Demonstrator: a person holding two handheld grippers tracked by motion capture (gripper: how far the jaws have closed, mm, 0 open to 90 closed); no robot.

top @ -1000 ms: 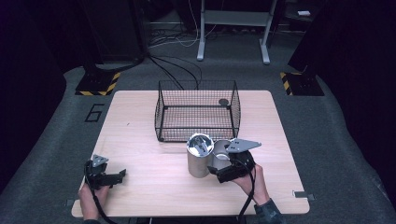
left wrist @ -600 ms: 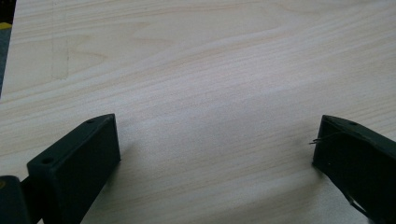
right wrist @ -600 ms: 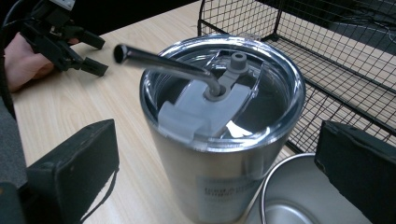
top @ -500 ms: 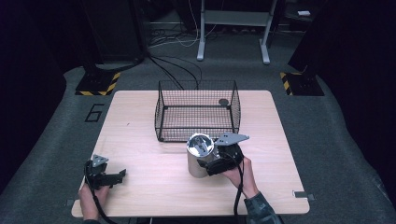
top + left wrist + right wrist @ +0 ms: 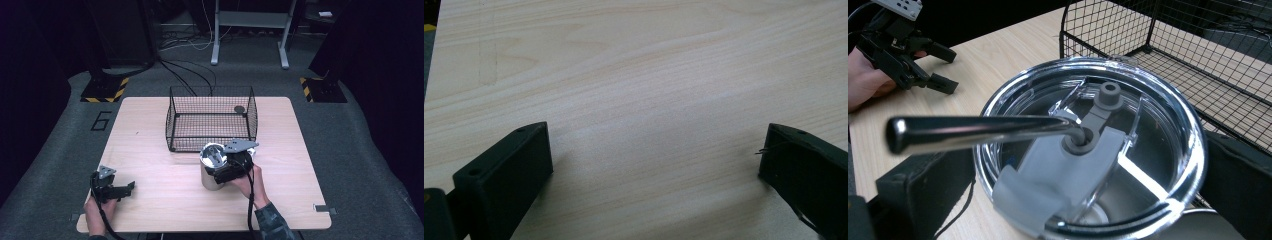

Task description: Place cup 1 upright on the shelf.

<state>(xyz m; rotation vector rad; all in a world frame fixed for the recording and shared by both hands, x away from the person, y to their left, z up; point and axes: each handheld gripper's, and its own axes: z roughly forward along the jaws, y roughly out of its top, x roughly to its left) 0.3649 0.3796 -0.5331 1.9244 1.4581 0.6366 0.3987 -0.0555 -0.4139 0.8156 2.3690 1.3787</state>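
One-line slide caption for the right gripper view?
Right gripper straddles a steel tumbler with clear lid and metal straw, beside the wire basket.

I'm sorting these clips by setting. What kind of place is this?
Probably a lab or test room: a lone wooden table on grey carpet, hazard-striped stand bases on the floor, and loose cables behind it.

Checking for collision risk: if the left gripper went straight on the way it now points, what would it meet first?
The left gripper, jaws wide apart, points down at the pale wooden tabletop; it would likely meet that bare wood first. Nothing else lies in its line, though depth is unclear.
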